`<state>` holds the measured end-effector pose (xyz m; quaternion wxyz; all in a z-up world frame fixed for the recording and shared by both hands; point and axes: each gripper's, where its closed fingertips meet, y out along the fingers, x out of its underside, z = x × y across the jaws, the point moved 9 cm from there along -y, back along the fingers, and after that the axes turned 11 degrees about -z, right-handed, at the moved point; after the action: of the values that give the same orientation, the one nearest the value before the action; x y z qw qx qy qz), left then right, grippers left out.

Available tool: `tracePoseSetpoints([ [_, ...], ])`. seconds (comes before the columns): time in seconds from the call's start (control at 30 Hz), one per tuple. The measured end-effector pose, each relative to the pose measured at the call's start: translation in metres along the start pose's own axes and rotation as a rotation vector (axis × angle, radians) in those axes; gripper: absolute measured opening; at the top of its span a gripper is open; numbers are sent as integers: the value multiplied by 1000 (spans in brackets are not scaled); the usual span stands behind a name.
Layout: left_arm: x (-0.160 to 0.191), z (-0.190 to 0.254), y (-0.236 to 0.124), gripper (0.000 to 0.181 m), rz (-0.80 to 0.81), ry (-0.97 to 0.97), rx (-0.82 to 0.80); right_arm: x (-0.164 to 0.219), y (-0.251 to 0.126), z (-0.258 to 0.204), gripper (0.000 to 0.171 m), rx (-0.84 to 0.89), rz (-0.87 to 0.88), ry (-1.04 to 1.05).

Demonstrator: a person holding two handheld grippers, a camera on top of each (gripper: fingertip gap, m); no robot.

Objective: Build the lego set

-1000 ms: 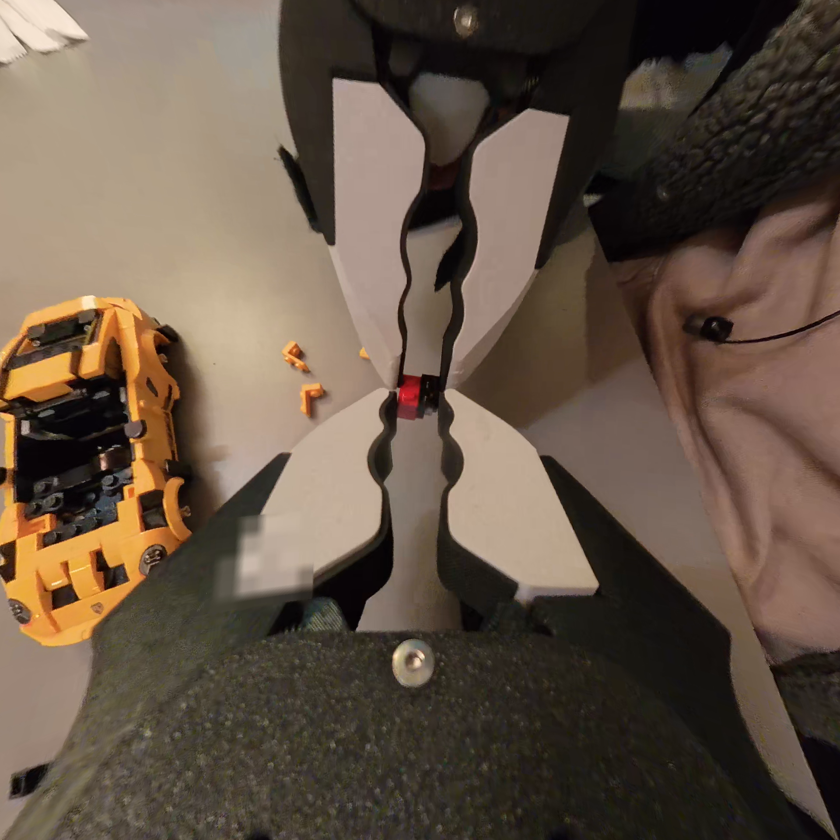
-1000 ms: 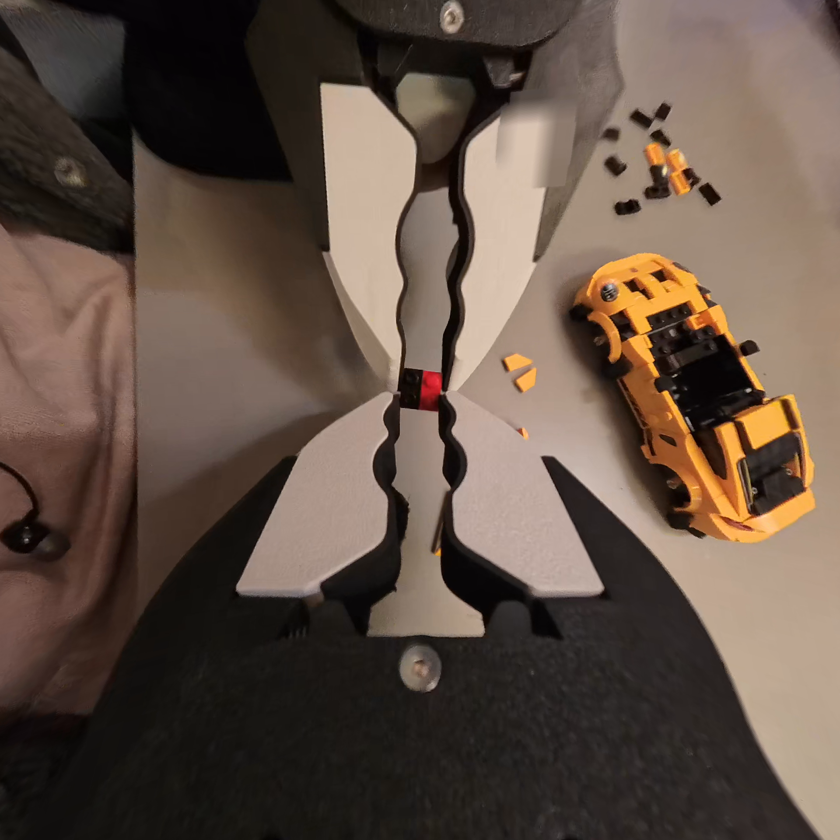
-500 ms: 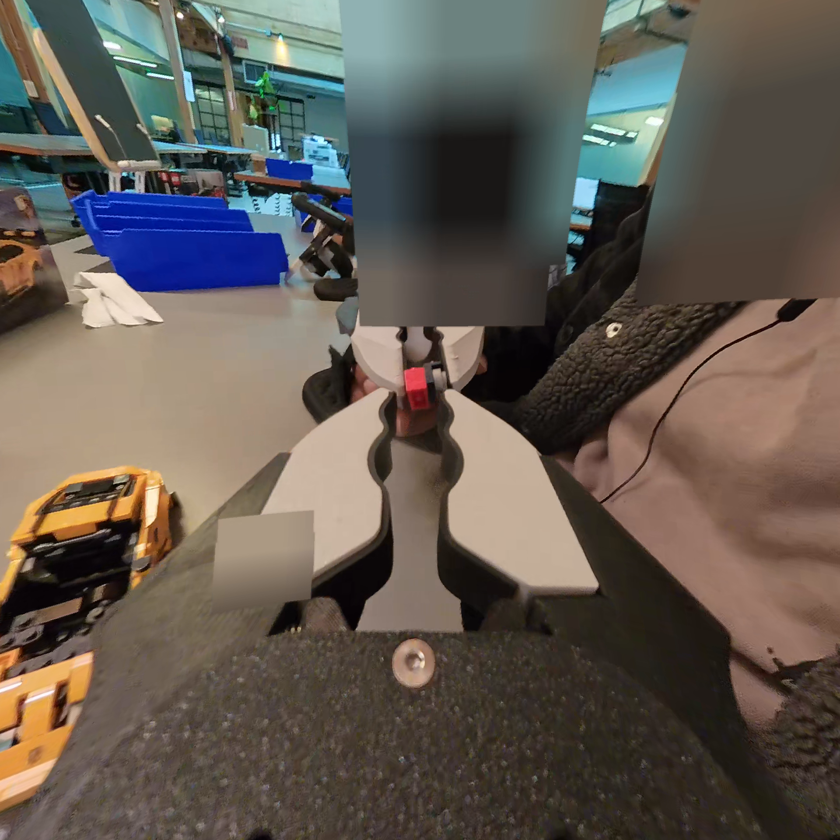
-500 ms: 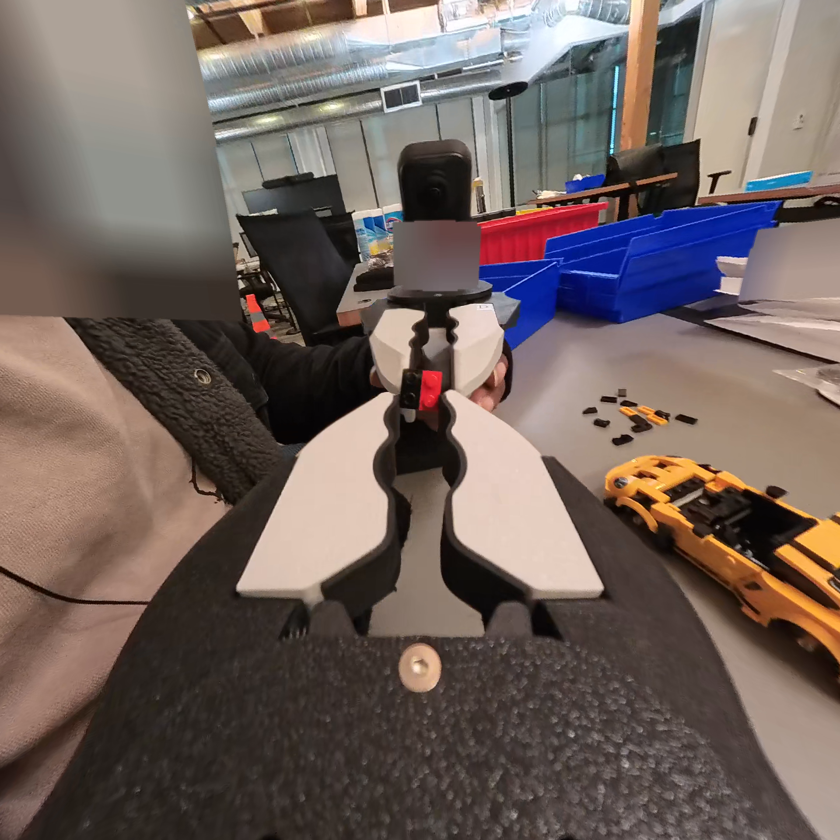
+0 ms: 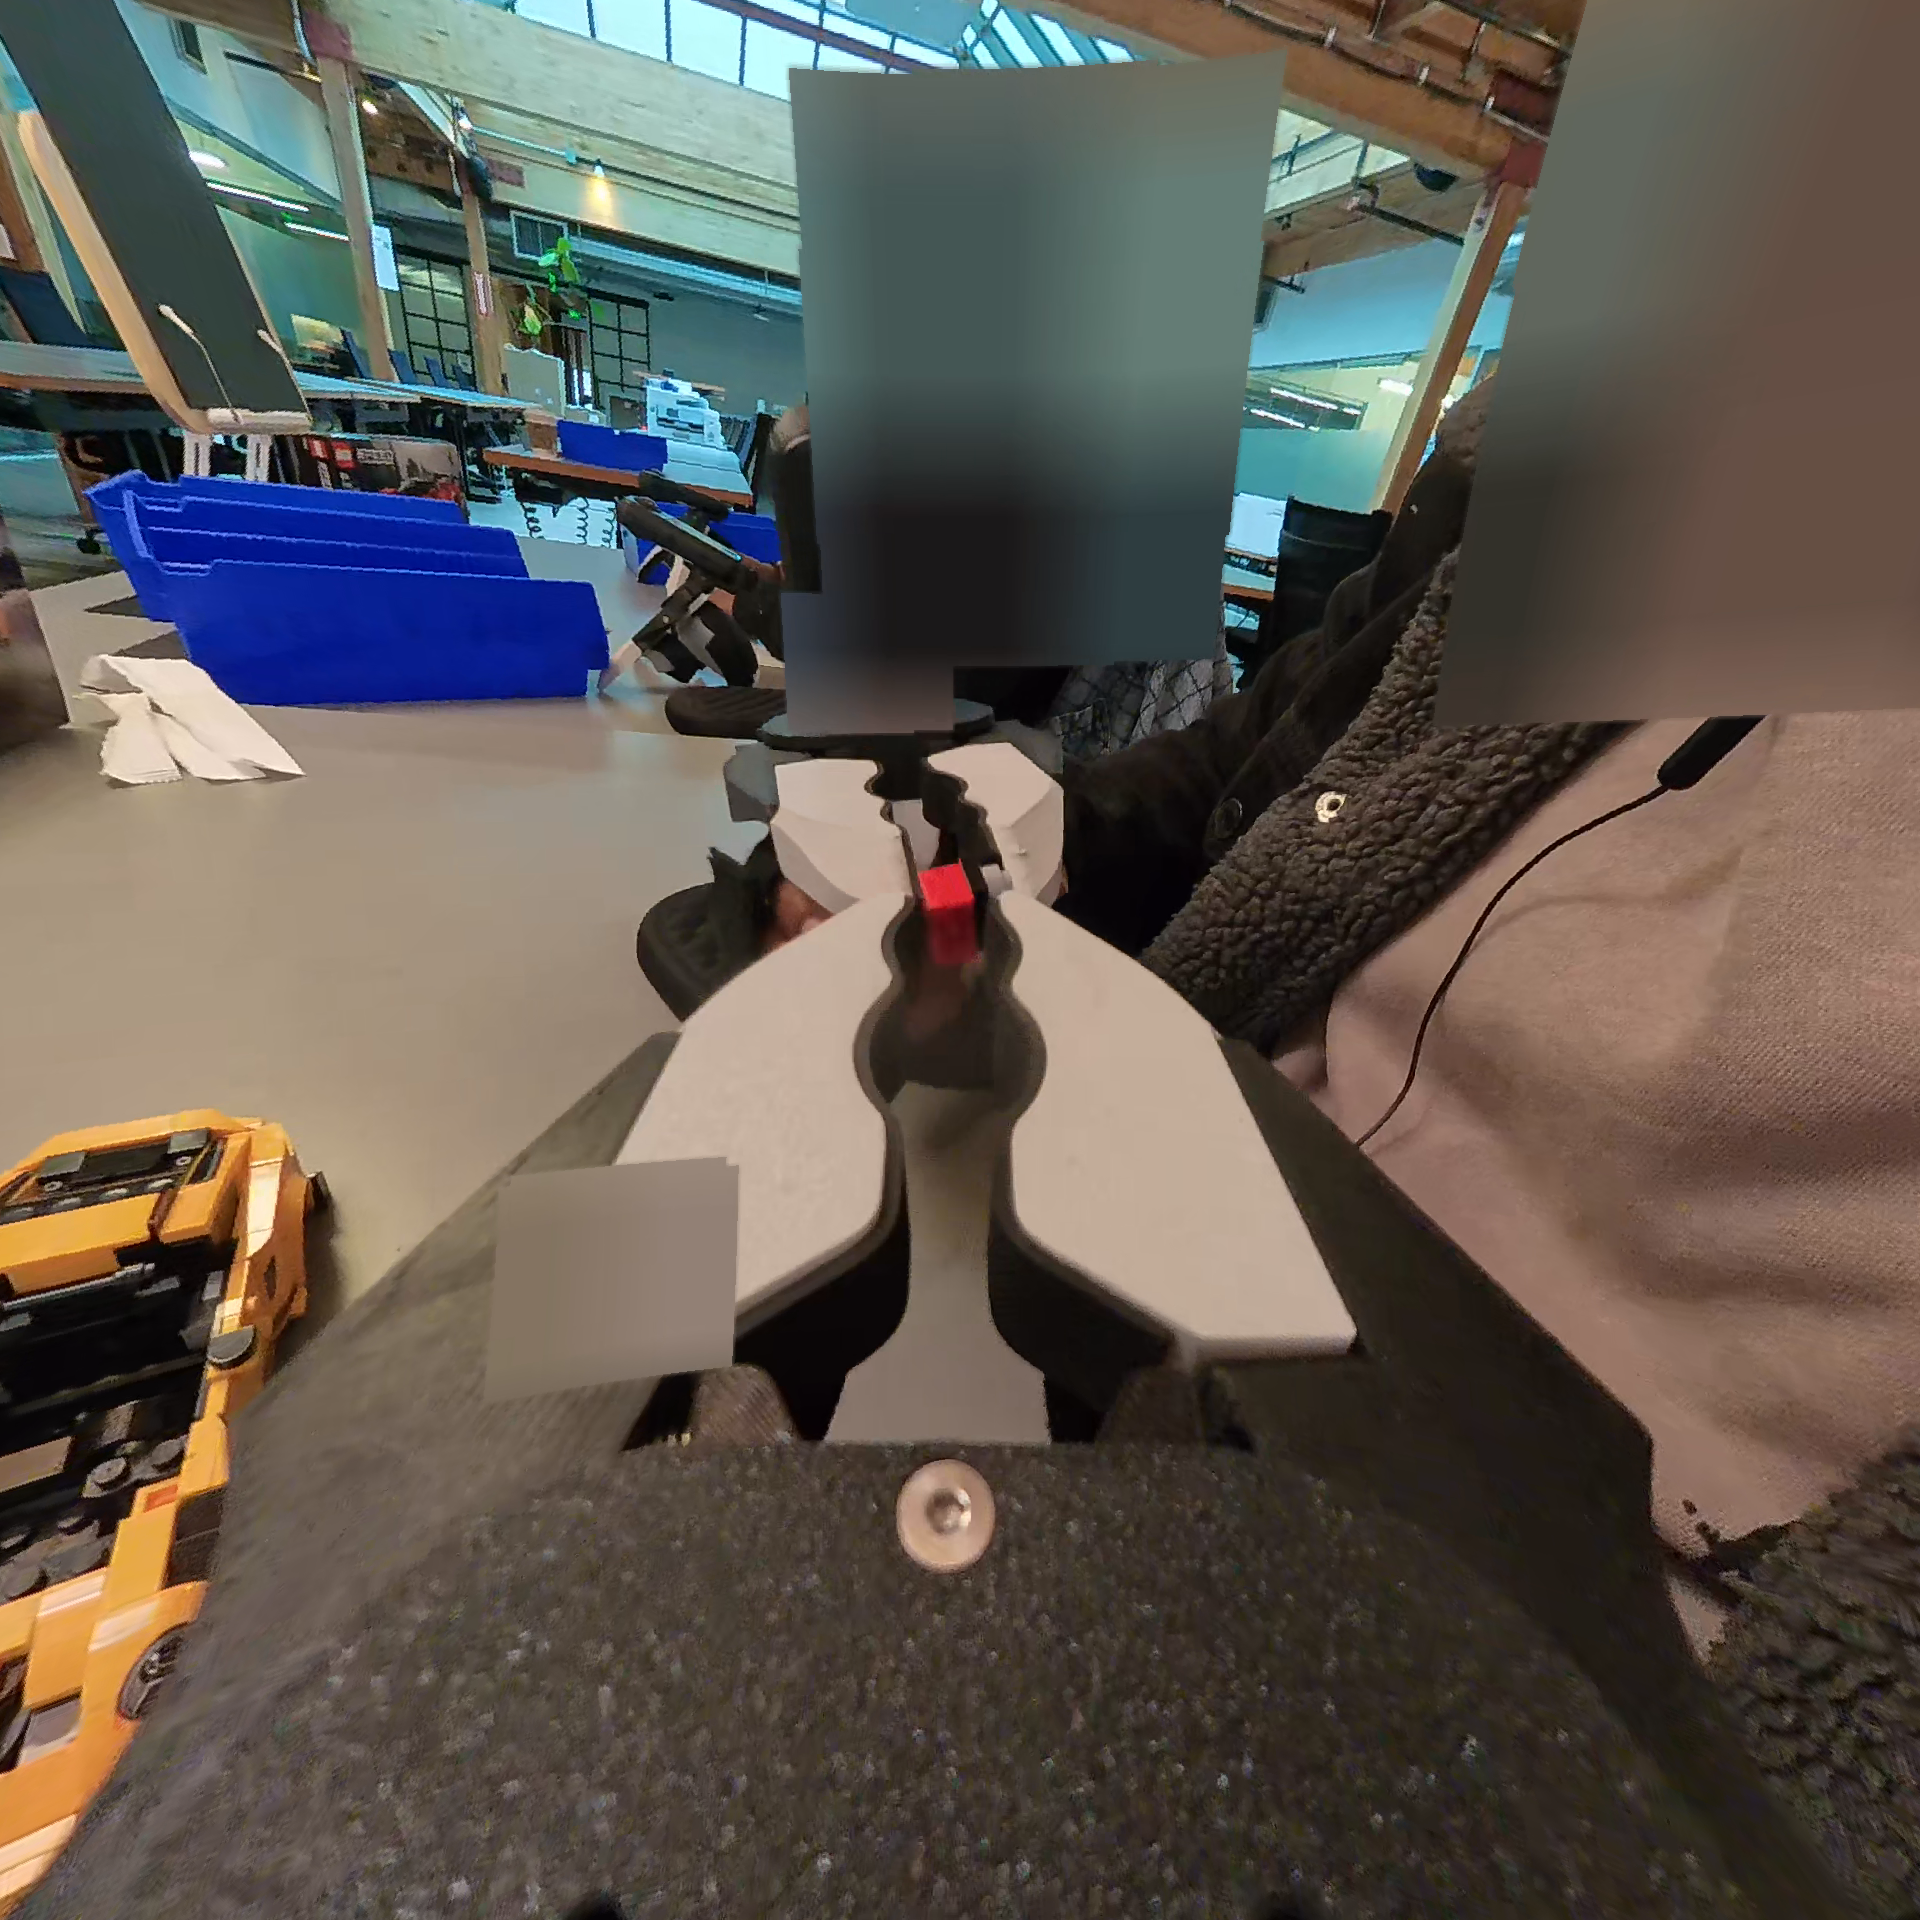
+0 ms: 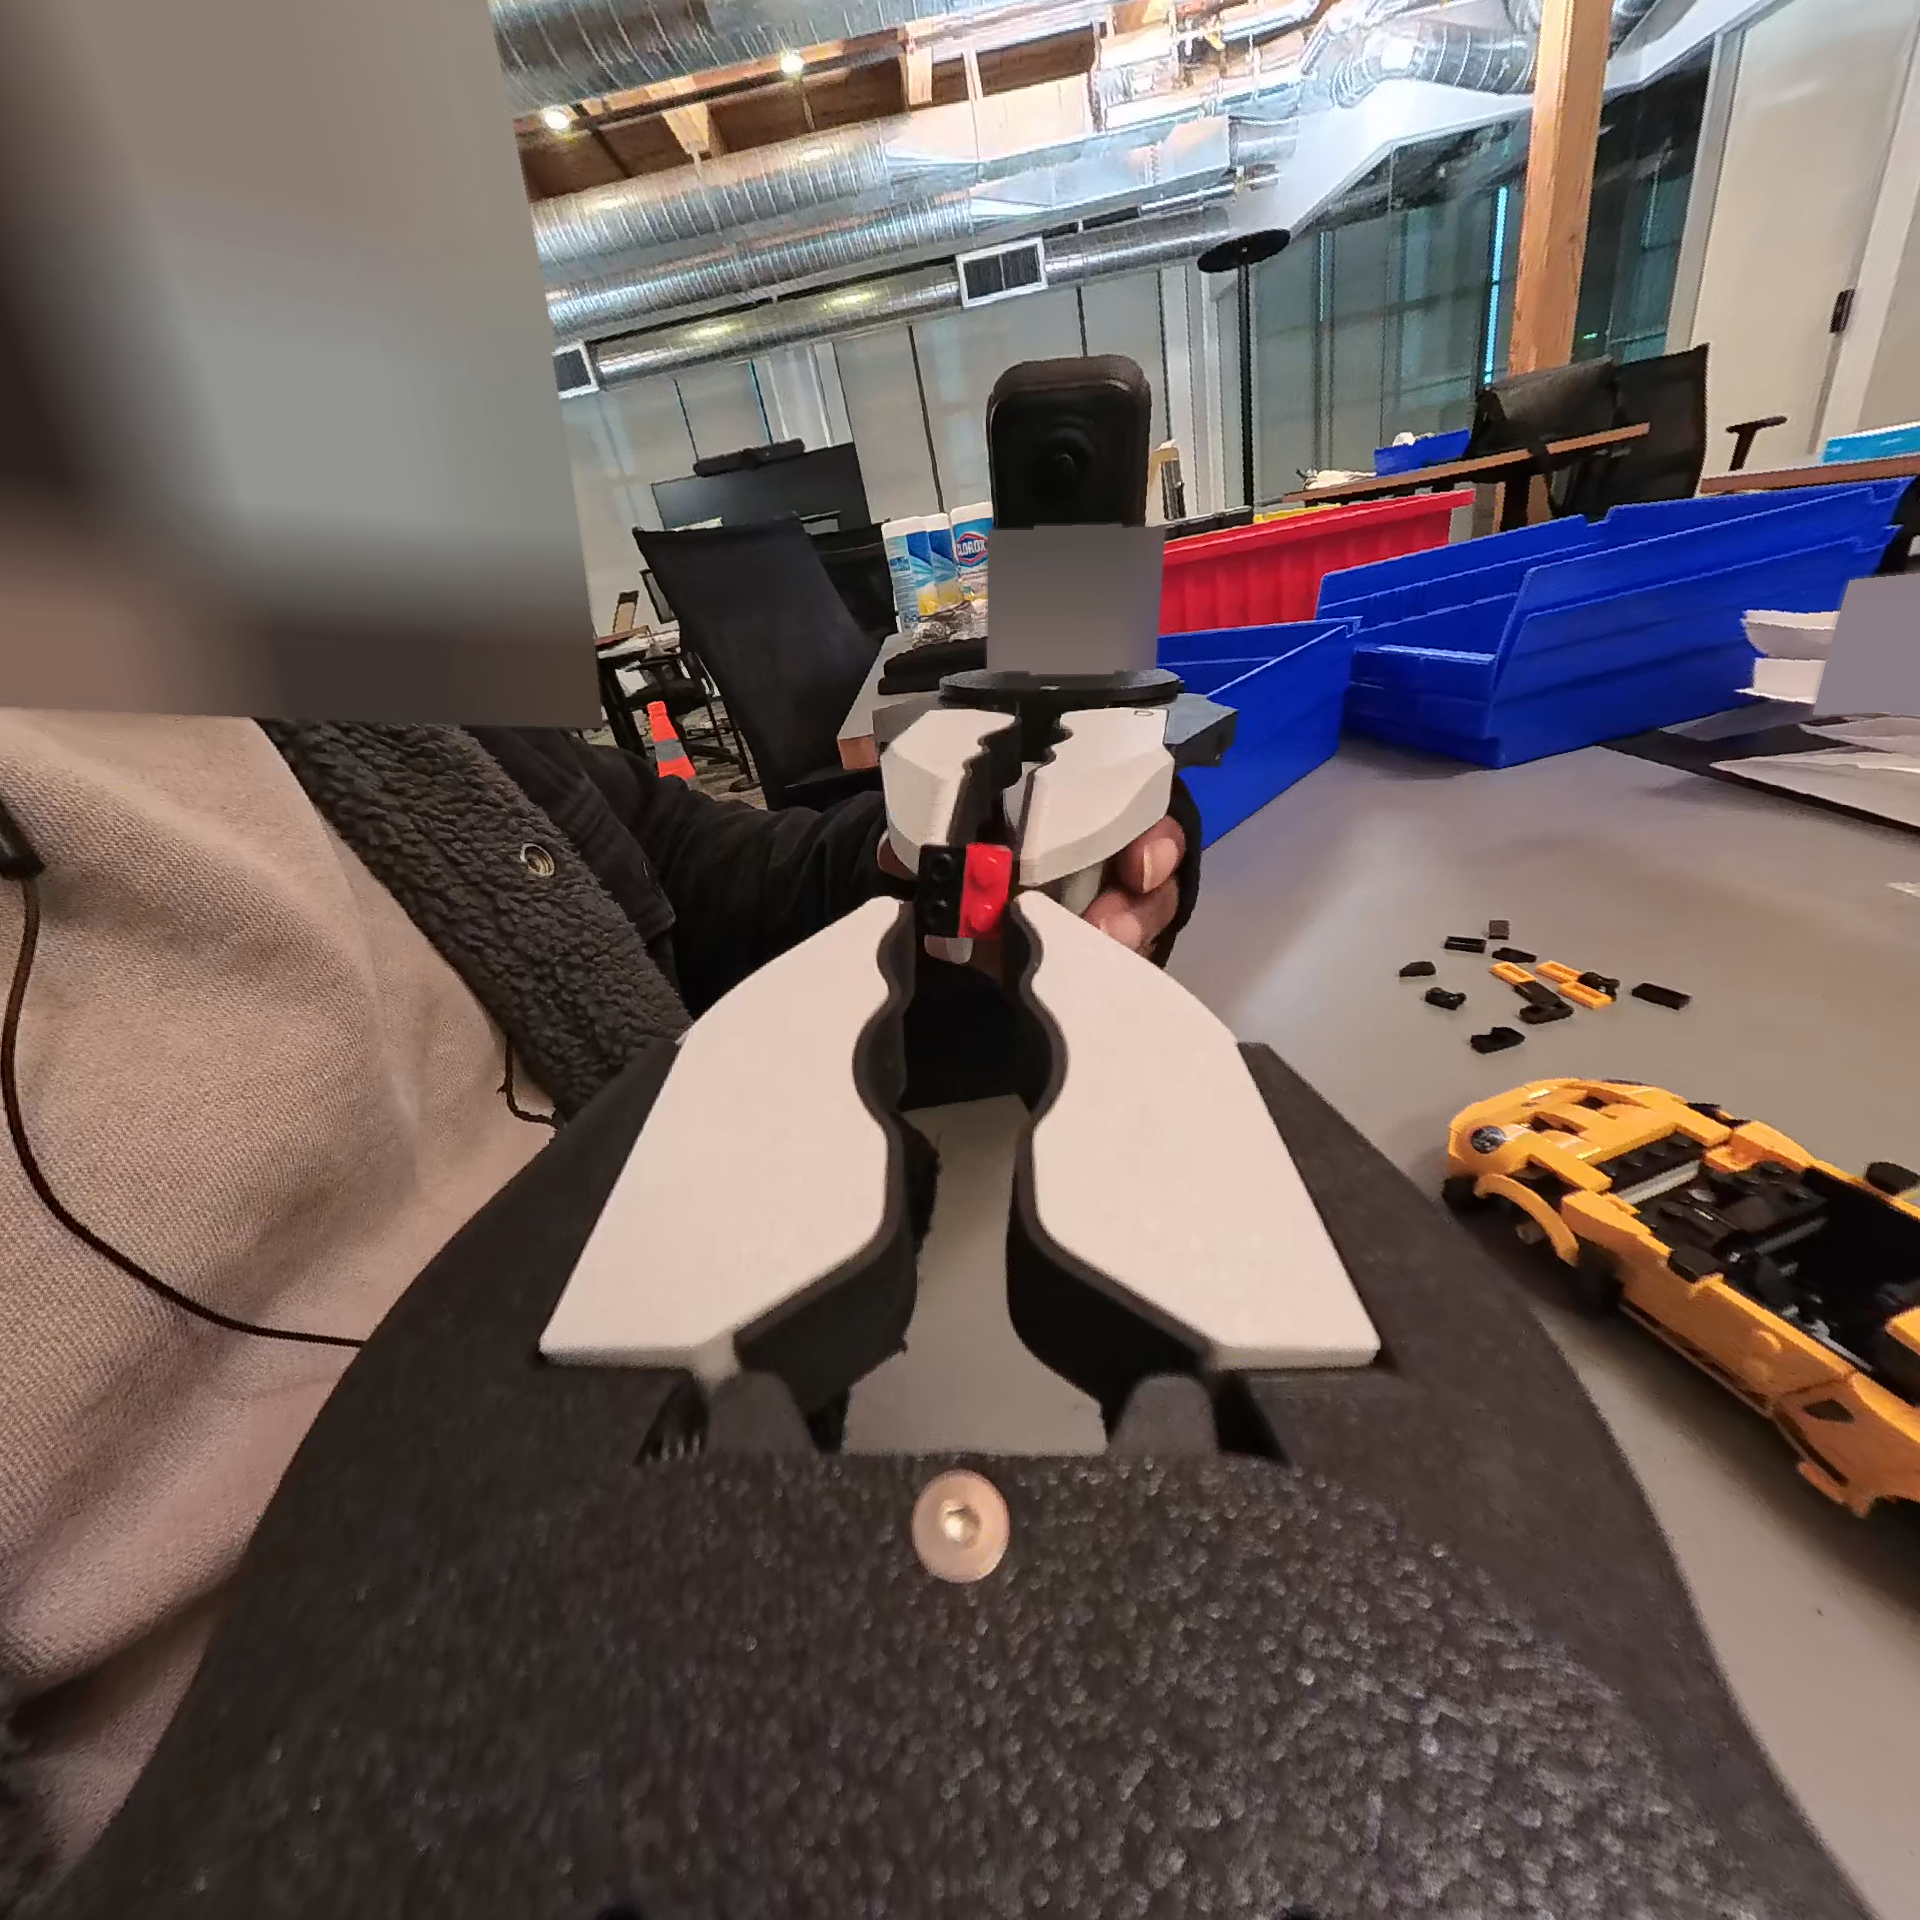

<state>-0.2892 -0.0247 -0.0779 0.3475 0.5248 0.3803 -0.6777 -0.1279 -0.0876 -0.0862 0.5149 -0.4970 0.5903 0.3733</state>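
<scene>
between the tips of both grippers, lifted above the counter [image 6: 1558, 883], sits the small lego piece: a red brick [image 5: 948, 914] joined with a black brick [image 6: 940, 888]. the left gripper [image 5: 951, 920] has its jaws closed on the red side. the right gripper [image 6: 961, 914] faces it tip to tip, and in the left wrist view its jaws look closed on the black side, but its own view does not show the contact well, so i cannot tell if it really grips. i think this piece is very light and stiff, with smooth, slippery plastic, so it can twist or jump out when squeezed at an edge. it is better to hold it on the flat sides, and press straight.

farther away on the counter lies the yellow car [image 6: 1714, 1236], half built, with the dark inside open. behind it is a small group of loose pieces [image 6: 1527, 992], black and orange. blue bins [image 6: 1621, 634] stand at the far edge.
</scene>
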Motion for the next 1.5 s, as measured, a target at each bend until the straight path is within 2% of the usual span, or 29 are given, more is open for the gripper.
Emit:
tracePoseSetpoints([
  [0.27,1,2,1,8,-12,17,-6,-3,3,1,15,2,-6,-12],
  [0.63,3,2,1,8,-54,24,-7,-9,5,1,15,15,-116,-65],
  [0.8,3,2,-2,8,-5,25,-8,-13,6,1,15,32,-122,-80],
  [0.93,5,-2,-6,8,34,3,-9,-18,-3,9,22,85,-191,-95],
  [1.0,5,-5,-10,8,55,-11,-22,-19,-16,20,19,172,-327,-75],
  [1.1,7,-10,-14,8,85,-39,-46,-2,-26,32,18,296,-684,-38],
  [1.27,9,-14,-17,8,100,-57,-72,33,-11,41,21,351,-1042,38],
  [1.43,11,-14,-18,8,93,-63,-84,43,-2,50,21,342,-1214,41],
  [1.5,11,-13,-19,8,91,-61,-85,46,0,51,18,322,-1227,48],
])
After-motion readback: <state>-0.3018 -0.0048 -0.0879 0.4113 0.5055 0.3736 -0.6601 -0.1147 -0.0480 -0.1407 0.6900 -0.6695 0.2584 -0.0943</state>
